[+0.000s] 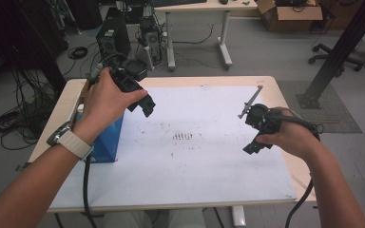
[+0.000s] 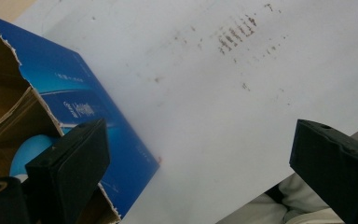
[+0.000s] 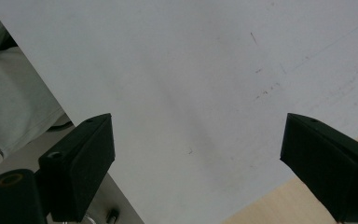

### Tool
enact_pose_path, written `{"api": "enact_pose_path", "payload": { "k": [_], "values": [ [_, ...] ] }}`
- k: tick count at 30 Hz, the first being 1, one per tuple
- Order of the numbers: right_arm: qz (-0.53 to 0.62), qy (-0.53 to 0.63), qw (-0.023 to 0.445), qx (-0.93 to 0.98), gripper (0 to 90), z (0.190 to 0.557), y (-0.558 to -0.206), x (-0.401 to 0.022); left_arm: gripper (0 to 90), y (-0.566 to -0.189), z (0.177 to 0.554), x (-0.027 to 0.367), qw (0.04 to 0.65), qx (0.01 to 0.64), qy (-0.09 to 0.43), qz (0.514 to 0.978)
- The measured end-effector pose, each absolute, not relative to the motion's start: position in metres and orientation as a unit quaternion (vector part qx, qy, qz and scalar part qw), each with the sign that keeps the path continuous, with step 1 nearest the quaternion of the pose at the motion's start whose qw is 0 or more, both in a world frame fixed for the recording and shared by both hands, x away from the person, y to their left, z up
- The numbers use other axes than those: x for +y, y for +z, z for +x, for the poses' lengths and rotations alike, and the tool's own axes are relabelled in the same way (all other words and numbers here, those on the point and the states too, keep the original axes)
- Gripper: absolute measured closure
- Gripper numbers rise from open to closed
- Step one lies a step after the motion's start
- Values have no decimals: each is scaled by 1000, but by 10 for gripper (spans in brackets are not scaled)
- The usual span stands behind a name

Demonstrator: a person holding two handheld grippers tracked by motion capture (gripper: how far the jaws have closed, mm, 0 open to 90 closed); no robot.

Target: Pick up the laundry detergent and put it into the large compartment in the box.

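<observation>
Blue box (image 1: 105, 142) by your left gripper (image 2: 196, 172), jaws wide, empty. Drop straight in for light-blue thing (image 2: 30, 154); mind cardboard rim. Right gripper (image 3: 198, 172) gaping, idle.

the blue box (image 2: 81, 93) carries pale lettering on its side, seen in the left gripper view, but it is too small and blurred to read. the white sheet (image 2: 205, 116) bears only dark smudges and short strokes, not letters.
</observation>
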State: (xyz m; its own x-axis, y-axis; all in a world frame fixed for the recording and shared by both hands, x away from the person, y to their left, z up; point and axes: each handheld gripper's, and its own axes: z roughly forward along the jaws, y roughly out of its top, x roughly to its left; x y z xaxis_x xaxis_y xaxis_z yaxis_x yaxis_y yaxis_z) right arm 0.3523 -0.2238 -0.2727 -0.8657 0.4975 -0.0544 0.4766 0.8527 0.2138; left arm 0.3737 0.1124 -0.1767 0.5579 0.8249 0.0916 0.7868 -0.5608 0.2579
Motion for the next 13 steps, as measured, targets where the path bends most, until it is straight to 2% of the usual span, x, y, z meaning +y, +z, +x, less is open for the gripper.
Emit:
{"api": "enact_pose_path", "payload": {
  "k": [13],
  "values": [
    [254,100,55,960,98,352,-273,-225,59,-178,374,110,94,455,100,880]
  ]
}}
